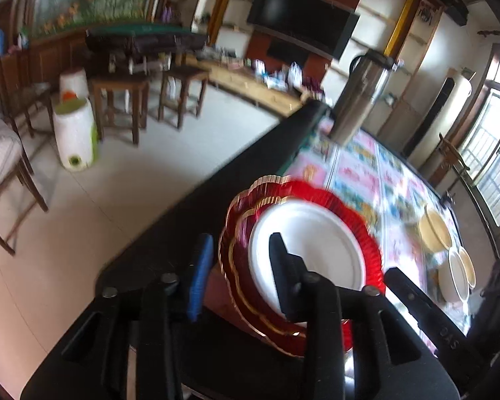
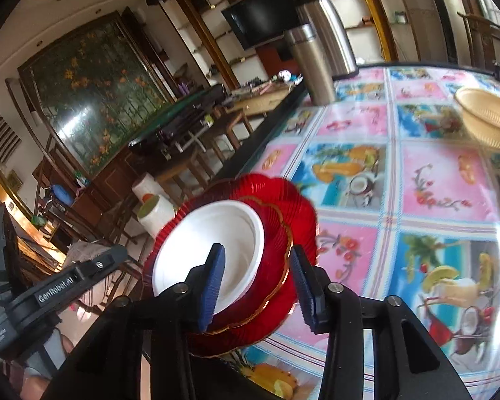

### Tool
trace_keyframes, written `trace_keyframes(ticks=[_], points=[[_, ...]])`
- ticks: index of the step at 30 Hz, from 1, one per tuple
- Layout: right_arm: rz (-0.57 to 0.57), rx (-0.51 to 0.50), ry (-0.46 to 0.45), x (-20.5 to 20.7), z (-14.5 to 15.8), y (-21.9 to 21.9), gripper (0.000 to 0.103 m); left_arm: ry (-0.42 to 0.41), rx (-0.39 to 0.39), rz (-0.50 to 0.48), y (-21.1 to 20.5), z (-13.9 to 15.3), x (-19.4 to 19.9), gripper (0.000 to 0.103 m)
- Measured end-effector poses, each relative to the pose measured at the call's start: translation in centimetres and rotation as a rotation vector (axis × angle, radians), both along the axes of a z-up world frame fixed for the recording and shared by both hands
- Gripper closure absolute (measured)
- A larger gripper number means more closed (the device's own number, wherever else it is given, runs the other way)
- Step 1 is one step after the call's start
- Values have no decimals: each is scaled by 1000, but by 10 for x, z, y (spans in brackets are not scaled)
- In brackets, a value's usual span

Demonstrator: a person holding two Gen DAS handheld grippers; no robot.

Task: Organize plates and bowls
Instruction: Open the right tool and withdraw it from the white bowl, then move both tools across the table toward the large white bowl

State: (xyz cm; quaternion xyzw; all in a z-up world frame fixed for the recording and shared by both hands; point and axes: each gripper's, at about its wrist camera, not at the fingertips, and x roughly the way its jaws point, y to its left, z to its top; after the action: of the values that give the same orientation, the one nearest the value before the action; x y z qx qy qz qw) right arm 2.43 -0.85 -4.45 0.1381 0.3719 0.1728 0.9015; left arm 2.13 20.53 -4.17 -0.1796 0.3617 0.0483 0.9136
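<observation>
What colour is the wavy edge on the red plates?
Gold. The red plates have a thin gold line along their wavy rim, clearest in the right wrist view.

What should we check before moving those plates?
1. White plate sits atop red plates: ok.
2. Plates well away from the table edge: not ok, right at it.
3. Left gripper open: ok.
4. Right gripper open: ok.
5. Either gripper touching the plates: cannot tell.
6. Yellow bowl out of the way: ok.
</observation>
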Motion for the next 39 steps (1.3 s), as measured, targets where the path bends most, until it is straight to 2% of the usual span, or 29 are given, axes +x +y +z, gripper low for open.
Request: trace_keyframes(ticks=[1,3,5,8,11,17,26,39], points=[[-11,-15,-24,-5,4,-5,53,-28,23,-4,-5,8,-5,63],[-24,-57,-65,-14,11,-14,49,-62,37,-34,-14,19,-9,44],[-38,-87,-92,-22,16,-22,47,-88,46,-87,-30,27,-15,38],[-73,-118,-120,-36,21,-42,41,-81,90,-174,-62,29,-19,34],[-122,-157,-150,-49,27,-63,36,-49,108,-257,-94,24,-19,34],[-236,-274,-205,-72,38,-105,33,20,120,-403,-153,19,-24,34],[-352,-428,-264,-98,48,-146,29,66,182,-524,-215,17,-37,34],[-425,-412,-244,-101,45,-189,29,119,217,-579,-256,2,-38,34]])
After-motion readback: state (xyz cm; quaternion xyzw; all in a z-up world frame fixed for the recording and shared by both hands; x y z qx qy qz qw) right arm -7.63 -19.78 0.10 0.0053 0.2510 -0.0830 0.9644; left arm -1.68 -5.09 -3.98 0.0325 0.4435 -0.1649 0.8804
